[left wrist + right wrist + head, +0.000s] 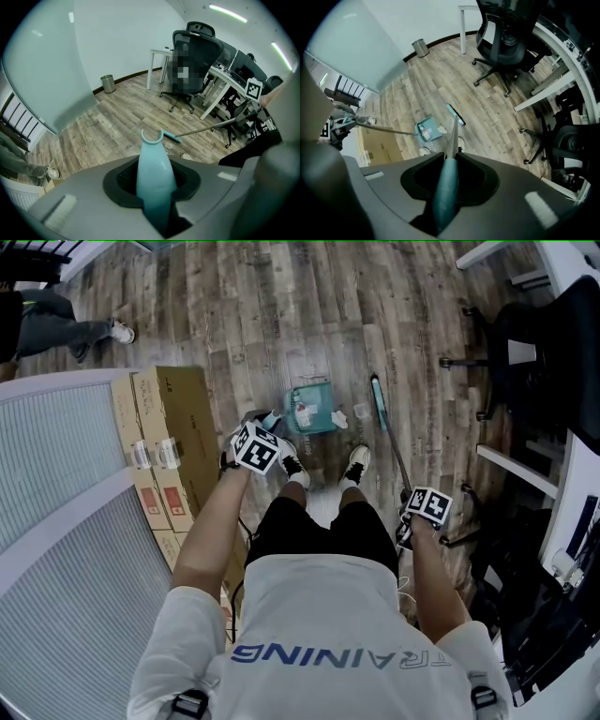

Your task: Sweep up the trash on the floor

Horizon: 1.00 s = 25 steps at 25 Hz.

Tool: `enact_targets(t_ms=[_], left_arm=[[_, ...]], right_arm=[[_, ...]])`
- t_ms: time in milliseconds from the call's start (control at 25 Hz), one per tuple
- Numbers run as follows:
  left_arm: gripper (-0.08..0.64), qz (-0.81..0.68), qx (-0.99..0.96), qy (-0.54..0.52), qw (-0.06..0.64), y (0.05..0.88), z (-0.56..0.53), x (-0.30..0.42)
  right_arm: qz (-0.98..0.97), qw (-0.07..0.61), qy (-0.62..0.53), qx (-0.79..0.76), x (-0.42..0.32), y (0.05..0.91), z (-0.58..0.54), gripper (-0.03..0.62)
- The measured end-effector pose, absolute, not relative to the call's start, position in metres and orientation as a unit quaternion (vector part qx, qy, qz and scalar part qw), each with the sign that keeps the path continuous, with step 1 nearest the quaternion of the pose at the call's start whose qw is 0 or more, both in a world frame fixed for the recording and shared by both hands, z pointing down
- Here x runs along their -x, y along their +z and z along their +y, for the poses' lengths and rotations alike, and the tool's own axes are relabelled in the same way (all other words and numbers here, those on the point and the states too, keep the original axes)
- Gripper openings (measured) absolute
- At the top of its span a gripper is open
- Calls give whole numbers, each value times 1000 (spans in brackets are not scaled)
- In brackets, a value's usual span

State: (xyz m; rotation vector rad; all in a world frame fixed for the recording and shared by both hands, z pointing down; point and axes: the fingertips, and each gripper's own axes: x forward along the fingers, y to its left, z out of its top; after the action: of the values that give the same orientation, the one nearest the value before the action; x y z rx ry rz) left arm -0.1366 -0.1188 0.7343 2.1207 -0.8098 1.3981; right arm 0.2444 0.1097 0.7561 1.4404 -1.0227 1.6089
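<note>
A teal dustpan (pixel 309 409) stands on the wood floor in front of my feet, with paper trash inside it. One white crumpled scrap (pixel 339 418) lies just off its right edge. My left gripper (pixel 255 448) is shut on the dustpan's long pale-teal handle (pixel 153 168), which runs up between the jaws. My right gripper (pixel 427 507) is shut on the broom's teal grip (pixel 445 187). The thin pole runs down to the broom head (pixel 379 399), which rests on the floor right of the dustpan (pixel 430 129). The broom head (pixel 456 115) lies a little apart from the pan.
Cardboard boxes (pixel 173 427) lie close on the left beside a ribbed white panel. Black office chairs (pixel 525 343) and white desks crowd the right. A metal waste bin (pixel 108 83) stands by the far wall. Another person's legs (pixel 84 334) are at the upper left.
</note>
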Motion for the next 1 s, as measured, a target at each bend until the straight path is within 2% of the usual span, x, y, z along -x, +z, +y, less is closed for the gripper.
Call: enact_targets(t_ms=[560, 1000], left_arm=[[94, -294, -772, 512, 235, 734, -120, 136], [97, -292, -768, 517, 240, 736, -119, 140]], right_arm=[[-464, 291, 721, -424, -110, 746, 87, 109], [-489, 319, 685, -436, -125, 736, 80, 109]])
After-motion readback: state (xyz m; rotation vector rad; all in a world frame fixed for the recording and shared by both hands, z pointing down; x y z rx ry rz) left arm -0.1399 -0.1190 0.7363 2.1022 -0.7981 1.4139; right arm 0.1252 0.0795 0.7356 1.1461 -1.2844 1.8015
